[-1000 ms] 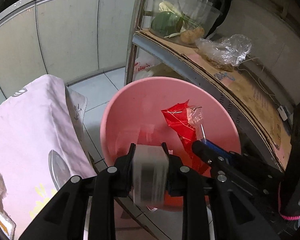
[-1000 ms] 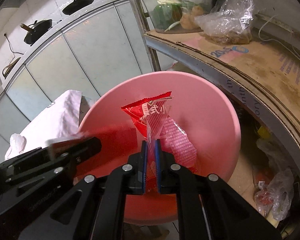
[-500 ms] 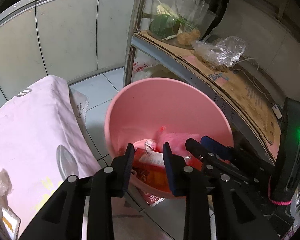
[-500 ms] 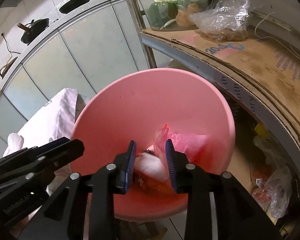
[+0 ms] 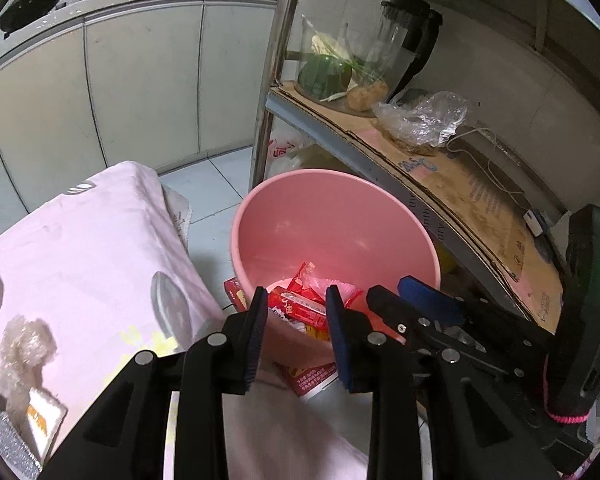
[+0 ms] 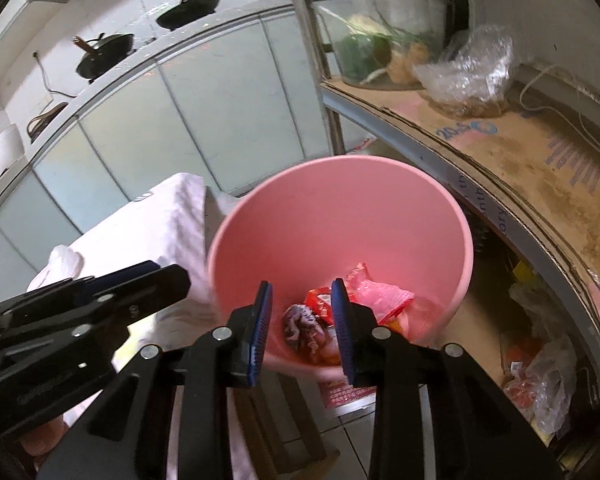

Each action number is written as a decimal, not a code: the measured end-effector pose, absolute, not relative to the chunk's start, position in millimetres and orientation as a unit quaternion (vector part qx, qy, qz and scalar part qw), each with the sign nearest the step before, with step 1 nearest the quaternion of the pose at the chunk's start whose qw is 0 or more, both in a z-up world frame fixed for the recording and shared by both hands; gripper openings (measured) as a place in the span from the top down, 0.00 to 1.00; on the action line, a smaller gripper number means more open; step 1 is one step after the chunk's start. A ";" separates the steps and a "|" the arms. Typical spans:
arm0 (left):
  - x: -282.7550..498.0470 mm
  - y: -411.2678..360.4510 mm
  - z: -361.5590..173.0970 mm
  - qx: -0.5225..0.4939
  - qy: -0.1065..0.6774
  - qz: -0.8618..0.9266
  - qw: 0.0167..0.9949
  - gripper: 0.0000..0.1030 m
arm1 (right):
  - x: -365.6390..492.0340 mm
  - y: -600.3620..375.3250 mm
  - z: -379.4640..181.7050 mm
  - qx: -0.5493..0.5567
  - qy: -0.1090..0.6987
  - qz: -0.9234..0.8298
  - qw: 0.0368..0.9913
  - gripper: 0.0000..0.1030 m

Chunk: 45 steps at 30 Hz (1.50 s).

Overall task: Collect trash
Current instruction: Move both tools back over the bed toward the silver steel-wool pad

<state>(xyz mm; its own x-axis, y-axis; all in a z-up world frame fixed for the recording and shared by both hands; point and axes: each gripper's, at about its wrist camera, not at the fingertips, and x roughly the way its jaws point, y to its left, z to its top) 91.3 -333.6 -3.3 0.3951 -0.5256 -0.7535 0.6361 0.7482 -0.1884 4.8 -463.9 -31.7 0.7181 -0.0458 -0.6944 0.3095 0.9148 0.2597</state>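
A pink bin (image 5: 332,204) stands on the floor beside a metal shelf; it also shows in the right wrist view (image 6: 340,216). Red snack wrappers (image 5: 300,304) and crumpled wrappers (image 6: 380,296) lie at its bottom. My left gripper (image 5: 296,304) is open and empty above the bin's near rim. My right gripper (image 6: 302,300) is open and empty above the bin, and it shows at the right in the left wrist view (image 5: 404,296). On the pink tablecloth (image 5: 80,264) lie a crumpled clear plastic piece (image 5: 24,344) and a small packet (image 5: 40,412).
A metal shelf lined with cardboard (image 5: 460,184) stands right of the bin, with a glass bowl of vegetables (image 5: 328,72) and a plastic bag (image 5: 420,116). White cabinets (image 5: 140,80) stand behind. A red box (image 5: 312,376) lies on the floor under the bin. Bags (image 6: 540,368) sit under the shelf.
Both grippers opened and dropped their loads into the bin: the left let go of a white packet, the right a red wrapper. Both then drew back from the bin.
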 end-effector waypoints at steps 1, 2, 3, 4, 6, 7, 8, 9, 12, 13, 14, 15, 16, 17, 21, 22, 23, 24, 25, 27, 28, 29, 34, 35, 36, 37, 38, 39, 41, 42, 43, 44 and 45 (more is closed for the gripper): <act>88.7 -330.2 -1.5 0.065 0.424 -0.349 0.833 0.72 | 1.8 -461.7 -29.6 0.181 0.361 -0.095 0.910 0.70; 86.4 -328.1 0.1 0.065 0.423 -0.349 0.834 0.72 | -1.7 -458.3 -27.1 0.180 0.360 -0.093 0.911 0.70; 82.9 -324.8 1.7 0.066 0.422 -0.348 0.835 0.72 | -4.5 -454.8 -25.0 0.177 0.361 -0.090 0.911 0.70; 78.8 -320.3 3.6 0.068 0.420 -0.347 0.836 0.72 | -6.9 -451.3 -23.2 0.175 0.361 -0.086 0.912 0.70; 72.9 -313.4 6.3 0.071 0.418 -0.347 0.837 0.72 | -9.9 -445.4 -20.1 0.170 0.361 -0.081 0.913 0.70; 69.9 -309.3 7.1 0.073 0.417 -0.346 0.837 0.72 | -12.1 -440.4 -18.7 0.167 0.361 -0.077 0.914 0.70; 65.5 -304.2 8.1 0.077 0.415 -0.345 0.838 0.72 | -13.6 -436.0 -17.9 0.165 0.363 -0.072 0.914 0.70; 63.0 -300.7 8.8 0.080 0.414 -0.344 0.839 0.72 | -14.5 -431.9 -17.6 0.163 0.364 -0.069 0.915 0.70; 54.2 -284.2 10.4 0.088 0.409 -0.340 0.842 0.72 | -17.8 -416.5 -16.7 0.156 0.368 -0.054 0.915 0.70; 52.4 -279.0 10.6 0.089 0.409 -0.339 0.843 0.72 | -18.7 -410.1 -16.5 0.152 0.371 -0.047 0.915 0.70; 51.1 -274.2 10.6 0.089 0.409 -0.337 0.843 0.72 | -19.1 -404.5 -16.3 0.149 0.373 -0.041 0.915 0.70; 49.1 -266.0 10.9 0.088 0.410 -0.333 0.845 0.72 | -19.3 -400.1 -16.2 0.146 0.375 -0.037 0.915 0.70; 48.3 -262.0 11.0 0.087 0.410 -0.332 0.845 0.72 | -19.5 -394.0 -16.2 0.143 0.377 -0.030 0.915 0.70; 47.1 -255.7 11.1 0.085 0.411 -0.329 0.846 0.72 | -19.7 -388.1 -16.2 0.140 0.378 -0.023 0.915 0.70; 40.8 -227.5 12.4 0.083 0.410 -0.315 0.852 0.72 | -20.0 -365.7 -17.1 0.131 0.386 0.000 0.913 0.70; 39.5 -220.9 12.6 0.083 0.410 -0.311 0.854 0.72 | -20.1 -362.0 -16.9 0.129 0.387 0.004 0.913 0.70; 38.0 -212.5 12.7 0.083 0.409 -0.306 0.856 0.72 | -20.3 -356.7 -16.6 0.128 0.387 0.011 0.913 0.70; 37.0 -207.0 12.6 0.082 0.408 -0.301 0.858 0.72 | -20.4 -353.7 -16.5 0.127 0.387 0.015 0.913 0.70; 36.4 -199.8 12.6 0.080 0.408 -0.296 0.860 0.72 | -20.5 -348.3 -16.2 0.127 0.387 0.023 0.913 0.70; 35.4 -182.9 11.5 0.075 0.410 -0.286 0.863 0.72 | -20.6 -341.5 -15.7 0.125 0.386 0.032 0.913 0.70; 35.4 -176.7 10.5 0.072 0.411 -0.281 0.864 0.72 | -20.6 -338.3 -15.9 0.124 0.386 0.036 0.913 0.70; 35.5 -168.8 8.8 0.070 0.414 -0.274 0.865 0.72 | -20.3 -335.5 -16.3 0.122 0.387 0.039 0.913 0.70; 36.3 -132.5 -1.7 0.056 0.426 -0.243 0.870 0.72 | -17.8 -318.3 -18.5 0.115 0.393 0.054 0.911 0.70; 36.7 -124.9 -4.1 0.052 0.429 -0.236 0.870 0.72 | -17.3 -315.4 -19.2 0.114 0.394 0.057 0.910 0.70; 37.2 -115.2 -6.5 0.047 0.432 -0.228 0.871 0.72 | -16.3 -313.3 -20.0 0.114 0.395 0.060 0.909 0.70; 37.7 -107.5 -8.5 0.042 0.435 -0.220 0.872 0.72 | -15.6 -311.4 -20.7 0.113 0.397 0.063 0.909 0.70; 38.5 -103.4 -10.0 0.040 0.436 -0.214 0.873 0.72 | -14.8 -308.8 -22.0 0.114 0.399 0.066 0.908 0.70; 39.0 -93.3 -11.8 0.034 0.437 -0.204 0.875 0.72 | -14.1 -306.8 -23.1 0.114 0.400 0.068 0.907 0.70; 38.4 -79.8 -14.6 0.026 0.438 -0.192 0.878 0.72 | -12.8 -301.9 -25.8 0.113 0.405 0.075 0.904 0.70; 38.8 -71.1 -15.7 0.020 0.438 -0.184 0.879 0.72 | -12.4 -299.6 -26.6 0.112 0.406 0.077 0.904 0.70; 39.1 -64.0 -16.7 0.015 0.439 -0.178 0.881 0.72 | -12.2 -297.2 -27.5 0.109 0.407 0.081 0.903 0.70; 39.6 -56.8 -17.6 0.011 0.440 -0.172 0.882 0.72 | -11.9 -295.2 -28.0 0.108 0.408 0.084 0.903 0.70; 40.7 -46.5 -19.2 0.007 0.441 -0.161 0.883 0.72 | -11.6 -293.6 -28.3 0.107 0.409 0.086 0.902 0.70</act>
<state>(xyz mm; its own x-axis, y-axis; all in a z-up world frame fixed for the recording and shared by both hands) 40.7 -46.5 -19.2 0.5596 -0.2777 -0.7808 0.2908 0.9481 -0.1288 -11.6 -293.5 -28.3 0.6510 0.2435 -0.7190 -0.0684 0.9621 0.2639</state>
